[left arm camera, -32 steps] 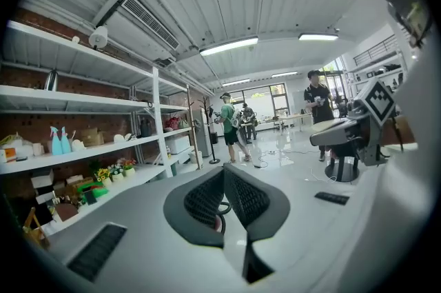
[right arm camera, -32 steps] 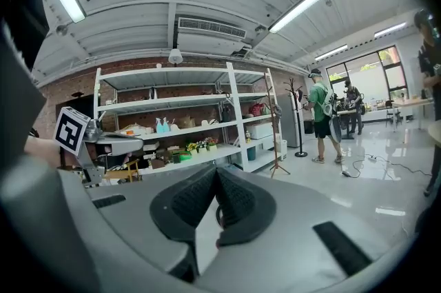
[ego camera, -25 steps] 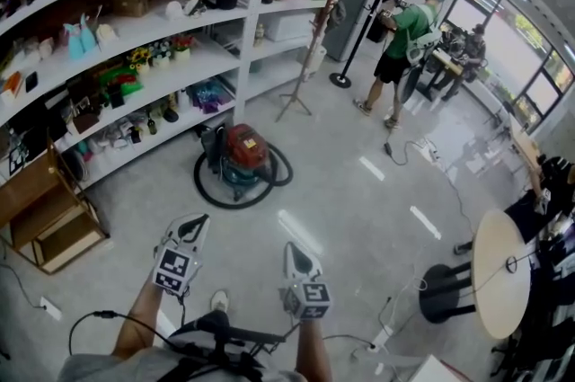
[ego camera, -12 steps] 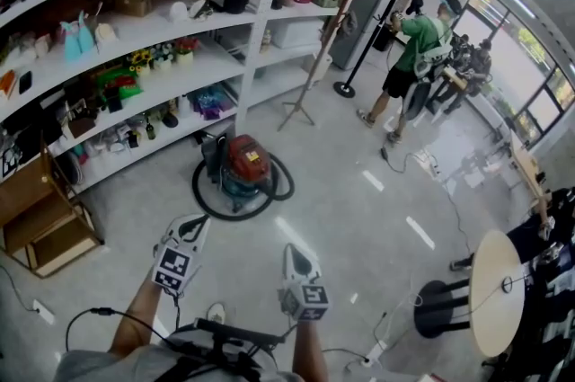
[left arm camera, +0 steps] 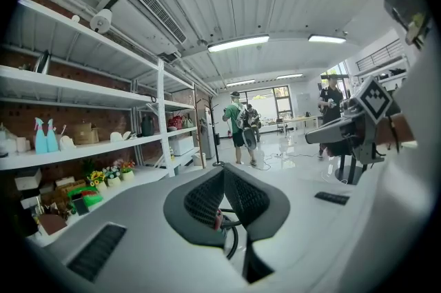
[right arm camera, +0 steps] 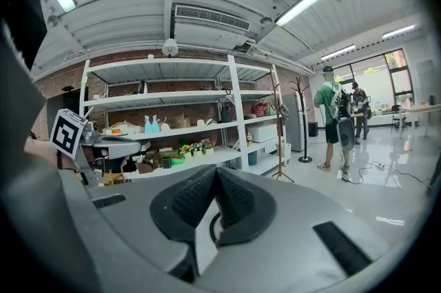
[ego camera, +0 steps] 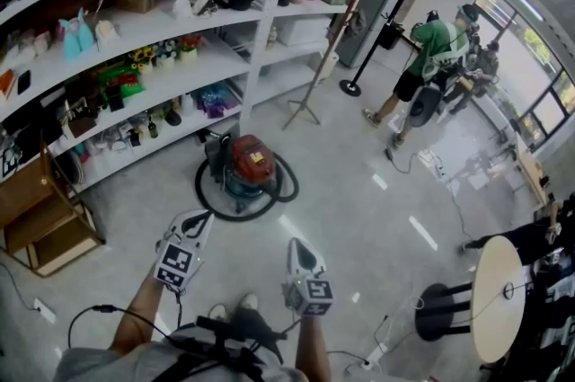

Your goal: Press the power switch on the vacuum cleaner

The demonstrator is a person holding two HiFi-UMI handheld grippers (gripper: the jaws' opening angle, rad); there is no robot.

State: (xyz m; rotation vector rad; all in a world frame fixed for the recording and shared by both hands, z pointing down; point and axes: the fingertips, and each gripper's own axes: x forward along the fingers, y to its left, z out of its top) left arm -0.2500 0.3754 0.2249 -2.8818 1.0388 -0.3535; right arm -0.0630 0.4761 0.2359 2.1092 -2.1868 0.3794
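The vacuum cleaner stands on the floor in front of the shelves; it has a red top, a teal base and a black hose looped around it. Both grippers are held low in the head view, well short of it. My left gripper points at it from the near left, with its jaws shut on nothing. My right gripper is beside it to the right, also shut and empty. In the left gripper view the pads meet, and a bit of red body and black hose shows below them. The pads in the right gripper view are closed together.
Long white shelves full of small items run along the left. A wooden crate sits at the far left. A coat stand rises behind the vacuum. A person in a green shirt stands at the back right. A round table and floor cables lie to the right.
The view has moved forward, so the vacuum cleaner sits a little nearer the grippers. The person in green has shifted right in the picture. Both grippers stay shut.
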